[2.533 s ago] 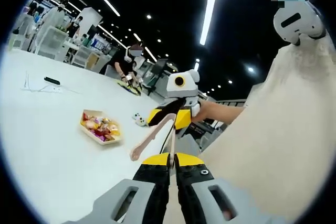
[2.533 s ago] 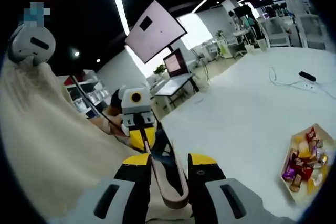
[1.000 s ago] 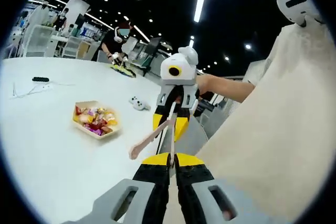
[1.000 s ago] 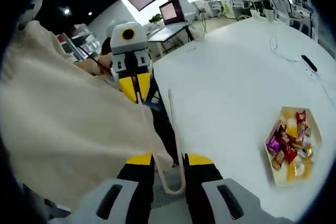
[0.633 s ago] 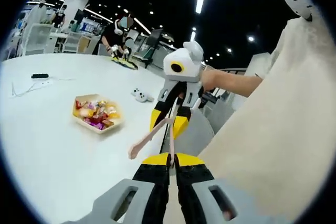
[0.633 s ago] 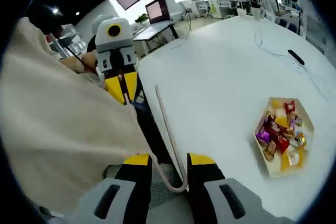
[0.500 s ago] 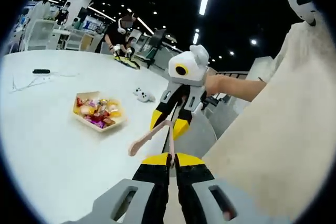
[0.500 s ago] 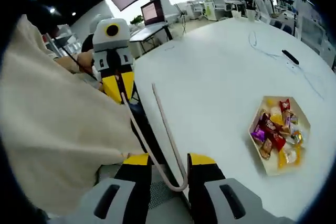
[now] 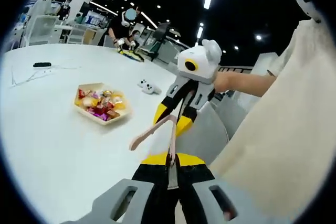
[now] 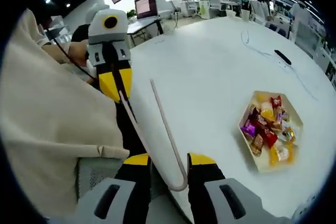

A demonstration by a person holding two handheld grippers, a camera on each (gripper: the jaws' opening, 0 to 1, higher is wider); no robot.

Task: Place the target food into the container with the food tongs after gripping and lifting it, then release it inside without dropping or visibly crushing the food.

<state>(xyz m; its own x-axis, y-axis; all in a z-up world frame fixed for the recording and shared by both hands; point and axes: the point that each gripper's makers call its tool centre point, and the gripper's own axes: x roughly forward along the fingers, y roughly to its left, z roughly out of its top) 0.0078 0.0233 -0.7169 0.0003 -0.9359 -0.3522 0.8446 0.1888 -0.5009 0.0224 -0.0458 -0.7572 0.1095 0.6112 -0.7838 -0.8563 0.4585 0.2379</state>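
Left gripper view first, near to far: what've you got? (desk)

My left claw (image 9: 169, 159) sits at the bottom, jaws clenched on the end of one arm of the pink tongs (image 9: 171, 137). That arm runs up to the right claw (image 9: 172, 119), whose yellow jaws sit either side of the tongs' bend. The 2nd arm sticks out to the left w/ its tip free, above the white counter (image 9: 52, 150). Cream clothing (image 9: 283, 129) is on the right. (me)

And the food? (desk)

Wrapped sweets (image 9: 102, 106), mixed colours, all lying in the pale tray (image 9: 97, 120) on the counter, well apart from the tongs. Beyond it there's a small white gadget (image 9: 147, 86), a black bar w/ a cable (image 9: 42, 65) at far left, and a person (image 9: 128, 24) at the back. (me)

Right gripper view? (desk)

Right claw (image 10: 169, 162) is grasping the tongs (image 10: 165, 124) at the U-bend, jaws held apart by it. One arm ends free over the counter (image 10: 210, 66); the other leads to the left claw (image 10: 116, 85), pinched on its tip. Cream clothing (image 10: 47, 114) on the left. Tray (image 10: 257, 165) w/ the sweets (image 10: 265, 129) is off to the right, nothing touching it. Further out, the black bar (image 10: 282, 57), then a monitor (image 10: 146, 6) at the back. (me)
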